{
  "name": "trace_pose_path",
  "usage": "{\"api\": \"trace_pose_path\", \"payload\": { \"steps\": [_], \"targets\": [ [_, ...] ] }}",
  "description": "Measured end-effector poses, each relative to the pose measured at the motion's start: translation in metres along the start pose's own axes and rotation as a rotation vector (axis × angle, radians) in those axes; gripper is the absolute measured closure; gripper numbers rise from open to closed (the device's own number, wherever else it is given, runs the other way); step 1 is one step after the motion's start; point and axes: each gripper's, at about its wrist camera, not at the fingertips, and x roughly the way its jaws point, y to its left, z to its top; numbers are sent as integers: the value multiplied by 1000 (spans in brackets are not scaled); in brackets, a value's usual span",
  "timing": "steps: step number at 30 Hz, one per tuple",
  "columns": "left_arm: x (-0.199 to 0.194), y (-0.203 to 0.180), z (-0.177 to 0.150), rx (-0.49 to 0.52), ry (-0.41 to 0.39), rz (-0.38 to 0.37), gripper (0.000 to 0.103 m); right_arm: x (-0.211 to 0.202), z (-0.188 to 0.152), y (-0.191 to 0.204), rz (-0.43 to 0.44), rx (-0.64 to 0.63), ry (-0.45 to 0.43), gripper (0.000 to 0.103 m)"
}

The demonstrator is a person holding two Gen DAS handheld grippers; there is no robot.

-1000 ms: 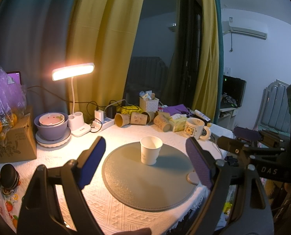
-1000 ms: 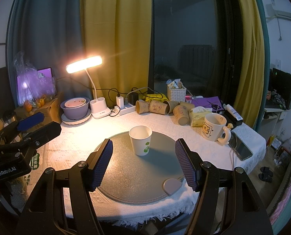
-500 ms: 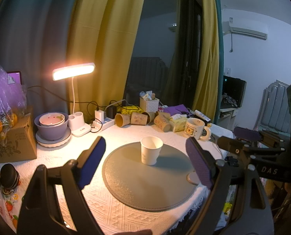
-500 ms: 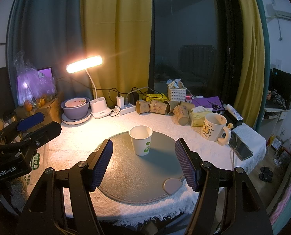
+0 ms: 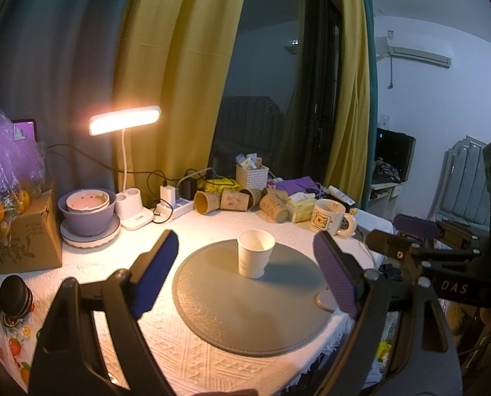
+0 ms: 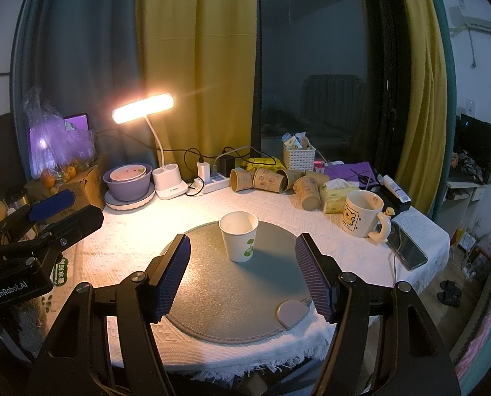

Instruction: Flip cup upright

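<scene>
A white paper cup (image 5: 255, 253) stands upright, mouth up, on the round grey mat (image 5: 245, 310). In the right wrist view the cup (image 6: 239, 236) shows a green print and stands on the mat (image 6: 232, 297). My left gripper (image 5: 245, 274) is open and empty, held back from the cup. My right gripper (image 6: 242, 277) is open and empty, also short of the cup. Each gripper shows at the side of the other's view: the right gripper (image 5: 417, 234), the left gripper (image 6: 47, 211).
Several brown paper cups (image 6: 272, 180) lie on their sides at the back. A bear mug (image 6: 362, 213), a phone (image 6: 407, 250), a tissue pack (image 6: 338, 194), a lit desk lamp (image 6: 143, 112), purple bowls (image 6: 128, 181) and a cardboard box (image 5: 21, 231) ring the mat.
</scene>
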Motion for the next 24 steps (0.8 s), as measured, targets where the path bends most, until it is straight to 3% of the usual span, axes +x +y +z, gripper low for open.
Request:
{"api": "trace_pose_path", "payload": {
  "steps": [24],
  "targets": [
    [-2, -2, 0, 0, -14, -13, 18, 0, 0, 0, 1, -2, 0, 34]
  ]
}}
